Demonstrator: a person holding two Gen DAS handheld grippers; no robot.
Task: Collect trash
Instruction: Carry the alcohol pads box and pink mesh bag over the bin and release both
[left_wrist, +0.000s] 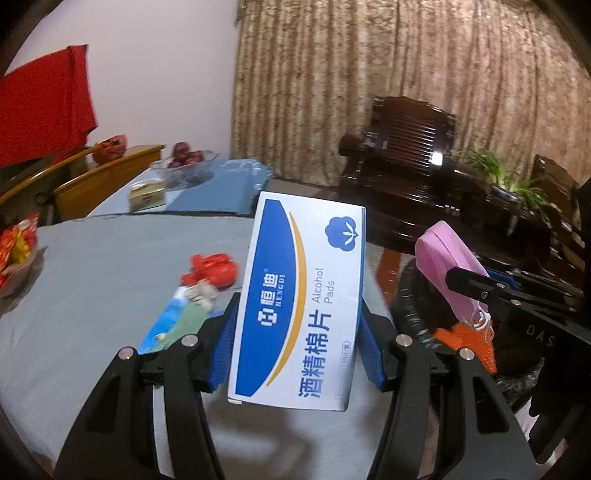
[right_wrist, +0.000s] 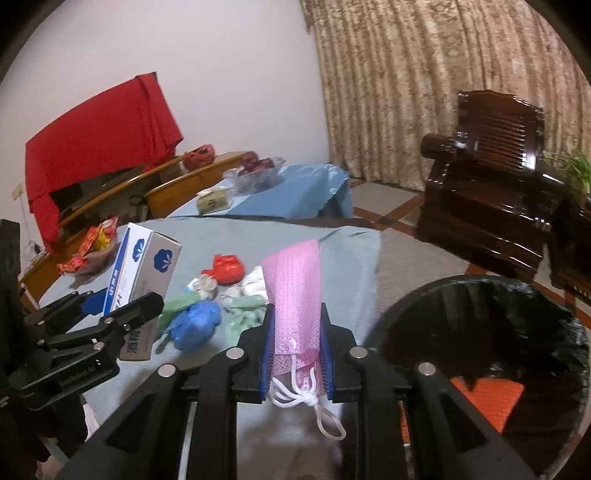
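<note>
My left gripper is shut on a white and blue alcohol pads box and holds it above the grey table. The box also shows in the right wrist view. My right gripper is shut on a pink mesh pouch with a white drawstring; the pouch also shows in the left wrist view. A black-lined trash bin stands at the right of the table with an orange item inside. Red, blue and green crumpled trash lies on the table.
A bowl of red and yellow snack packets sits at the table's left. A second blue-covered table behind holds a fruit bowl and a tissue box. A dark wooden armchair stands at the right.
</note>
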